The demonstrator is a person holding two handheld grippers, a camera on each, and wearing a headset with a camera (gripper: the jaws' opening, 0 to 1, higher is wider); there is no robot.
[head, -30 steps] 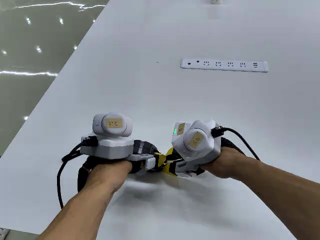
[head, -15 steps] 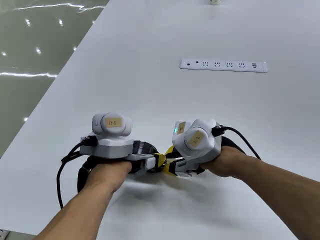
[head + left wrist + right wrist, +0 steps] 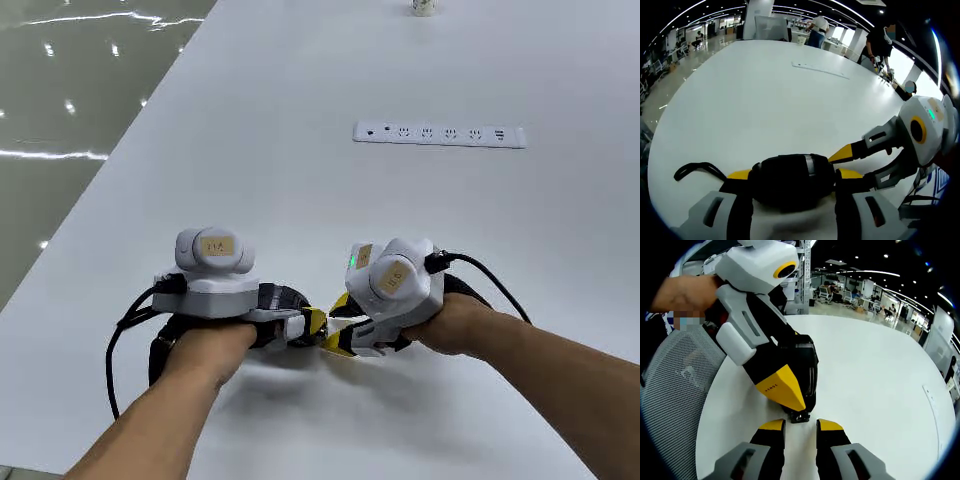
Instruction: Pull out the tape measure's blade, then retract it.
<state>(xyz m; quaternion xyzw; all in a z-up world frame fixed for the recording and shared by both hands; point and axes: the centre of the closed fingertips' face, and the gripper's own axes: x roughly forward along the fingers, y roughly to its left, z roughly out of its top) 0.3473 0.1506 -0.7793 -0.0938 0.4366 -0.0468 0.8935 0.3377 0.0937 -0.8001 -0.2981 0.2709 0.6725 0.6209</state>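
Black and rounded, the tape measure point(image 3: 790, 182) was clamped between the yellow-tipped jaws of the left gripper point(image 3: 795, 175), at the near part of the white table point(image 3: 300, 150). Whether the case rested on the tabletop or hung just above it could not be told. A black strap point(image 3: 695, 167) looped from the case onto the table.

The right gripper point(image 3: 800, 426) faced the case end-on, and its jaws stood a narrow gap apart with bare table showing between them. The small black tab point(image 3: 800, 416) at the mouth of the case lay between their tips, with space on either side and not pinched.

In the head view the two grippers met nose to nose, one in the left hand point(image 3: 205, 350) and one in the right hand point(image 3: 455, 322). A black cable point(image 3: 118, 335) curved down from the left gripper. A white power strip point(image 3: 438, 134) lay flat farther up the table, well apart from both grippers.
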